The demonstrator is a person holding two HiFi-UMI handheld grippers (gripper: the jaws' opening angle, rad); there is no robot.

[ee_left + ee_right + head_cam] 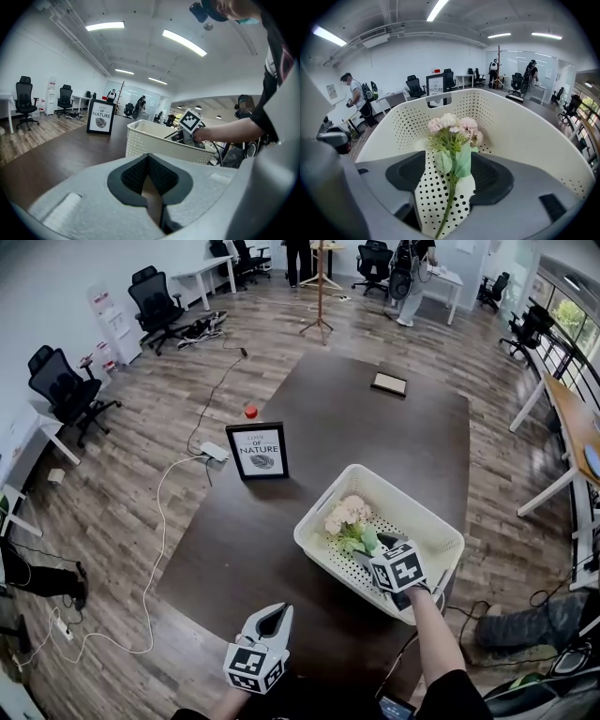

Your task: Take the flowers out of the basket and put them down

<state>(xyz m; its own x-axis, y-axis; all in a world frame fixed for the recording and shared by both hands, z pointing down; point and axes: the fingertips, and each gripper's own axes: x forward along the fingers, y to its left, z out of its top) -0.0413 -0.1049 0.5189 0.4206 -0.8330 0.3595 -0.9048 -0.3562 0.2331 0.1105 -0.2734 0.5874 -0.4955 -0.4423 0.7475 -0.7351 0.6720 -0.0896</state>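
Two tools sit closest. The left tool [278, 611] hovers over the near edge of the dark brown bench [375, 437], jaws pinched together on nothing. The right tool [368, 556] dips into the one white perforated basket [325, 504], jaws wide. The single bunch of pale pink flowers [349, 518] lies on the basket floor, stem between its pads, unpressed. Beyond the left tool stands one framed sign [258, 451], with one small red object [251, 412] behind it. A wood-plank floor [141, 427] surrounds the bench.

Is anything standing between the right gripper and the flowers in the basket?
Nothing visible does. The right gripper is inside the basket, its open fingers on either side of the stem of the flowers, not pressing it.
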